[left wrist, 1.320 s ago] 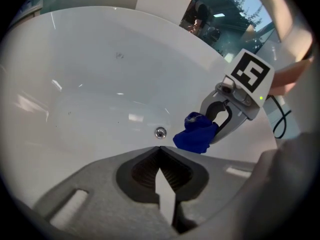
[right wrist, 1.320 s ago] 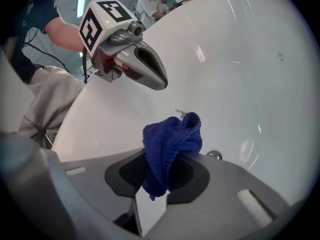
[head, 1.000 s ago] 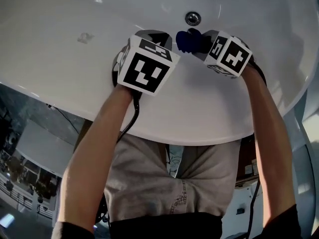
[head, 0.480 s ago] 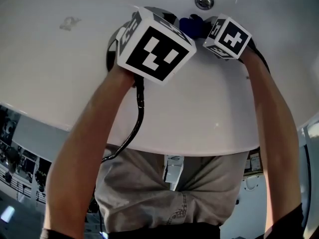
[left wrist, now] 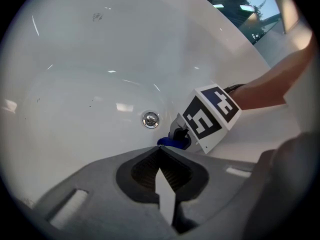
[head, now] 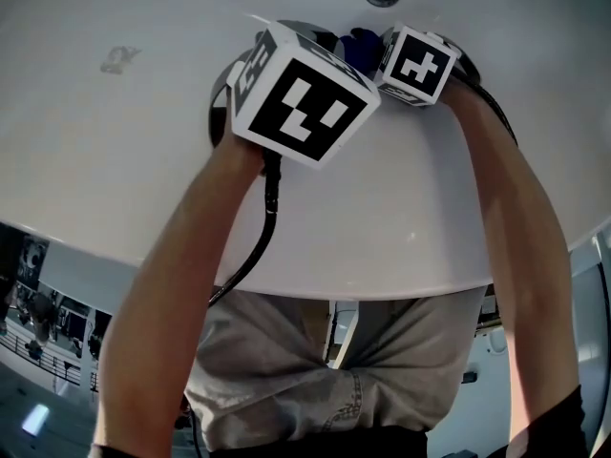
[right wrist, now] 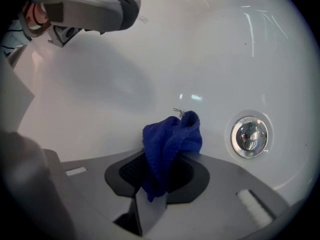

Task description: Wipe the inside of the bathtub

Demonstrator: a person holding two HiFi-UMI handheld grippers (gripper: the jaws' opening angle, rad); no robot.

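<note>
Your right claw is clamped shut on a blue cloth. The cloth bunches up out of the jaws in front of the white inner wall of the bathtub; whether it touches that wall cannot be told. Your left claw has its jaws pressed together with nothing between them.

From the head view, the bathtub fills the far half of the scene, its rounded rim nearest your body. Both your forearms reach over that rim into the basin. A black cable hangs along the left one.

The two claws sit side by side, left beside right, with the blue cloth just past the left claw's tips. The chrome drain lies just right of the cloth and a little farther off. A small grey mark shows on the wall, well to the left.
</note>
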